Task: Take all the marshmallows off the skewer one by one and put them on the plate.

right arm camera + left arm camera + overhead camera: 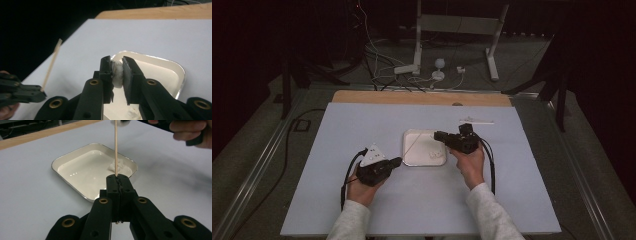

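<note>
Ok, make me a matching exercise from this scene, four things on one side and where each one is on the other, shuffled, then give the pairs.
Things:
1. wooden skewer
2. white marshmallow piece
3. white tray
4. second marshmallow piece

Places:
A. lying in the tray
B. clamped in the left claw
C. on the table between the two hands
D. pinched in the right claw

Pairs: 1-B, 2-D, 3-C, 4-A

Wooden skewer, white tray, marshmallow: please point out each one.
wooden skewer (116,147), left gripper view, middle of shaft.
white tray (75,153), left gripper view, far rim.
marshmallow (117,73), right gripper view, side between the jaws.
</note>
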### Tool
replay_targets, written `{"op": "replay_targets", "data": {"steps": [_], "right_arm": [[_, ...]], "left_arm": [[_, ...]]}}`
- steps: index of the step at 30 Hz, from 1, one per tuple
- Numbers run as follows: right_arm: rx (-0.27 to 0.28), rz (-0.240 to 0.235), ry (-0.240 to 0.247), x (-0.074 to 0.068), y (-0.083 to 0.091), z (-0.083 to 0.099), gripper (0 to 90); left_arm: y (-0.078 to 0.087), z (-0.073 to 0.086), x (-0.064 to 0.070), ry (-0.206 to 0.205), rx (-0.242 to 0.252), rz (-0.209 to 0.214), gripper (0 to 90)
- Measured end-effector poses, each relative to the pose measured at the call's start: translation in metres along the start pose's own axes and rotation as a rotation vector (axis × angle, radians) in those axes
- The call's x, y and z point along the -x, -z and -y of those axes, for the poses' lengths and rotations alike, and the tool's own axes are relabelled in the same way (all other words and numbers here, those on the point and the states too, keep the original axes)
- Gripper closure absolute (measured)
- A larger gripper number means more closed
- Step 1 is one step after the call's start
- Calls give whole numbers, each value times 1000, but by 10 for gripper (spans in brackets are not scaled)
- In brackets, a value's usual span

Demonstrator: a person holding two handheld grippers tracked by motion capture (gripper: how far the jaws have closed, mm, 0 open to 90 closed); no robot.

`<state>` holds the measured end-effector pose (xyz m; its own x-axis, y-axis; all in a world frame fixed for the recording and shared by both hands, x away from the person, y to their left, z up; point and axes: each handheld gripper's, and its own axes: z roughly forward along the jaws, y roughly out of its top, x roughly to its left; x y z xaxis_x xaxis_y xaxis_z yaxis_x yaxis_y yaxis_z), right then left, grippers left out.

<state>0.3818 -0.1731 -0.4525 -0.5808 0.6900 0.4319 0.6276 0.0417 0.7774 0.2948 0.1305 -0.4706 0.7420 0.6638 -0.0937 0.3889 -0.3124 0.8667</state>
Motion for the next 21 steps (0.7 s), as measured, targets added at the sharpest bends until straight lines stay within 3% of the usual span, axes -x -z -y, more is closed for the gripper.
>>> {"op": "replay_targets", "data": {"steps": [10,21], "right_arm": [[-81,78,19,4,-14,9,782],[-128,114,7,12,-27,13,754]], "left_arm": [[1,-2,0,51,15,-1,900],[0,-8,-4,87,28,-13,900]]}}
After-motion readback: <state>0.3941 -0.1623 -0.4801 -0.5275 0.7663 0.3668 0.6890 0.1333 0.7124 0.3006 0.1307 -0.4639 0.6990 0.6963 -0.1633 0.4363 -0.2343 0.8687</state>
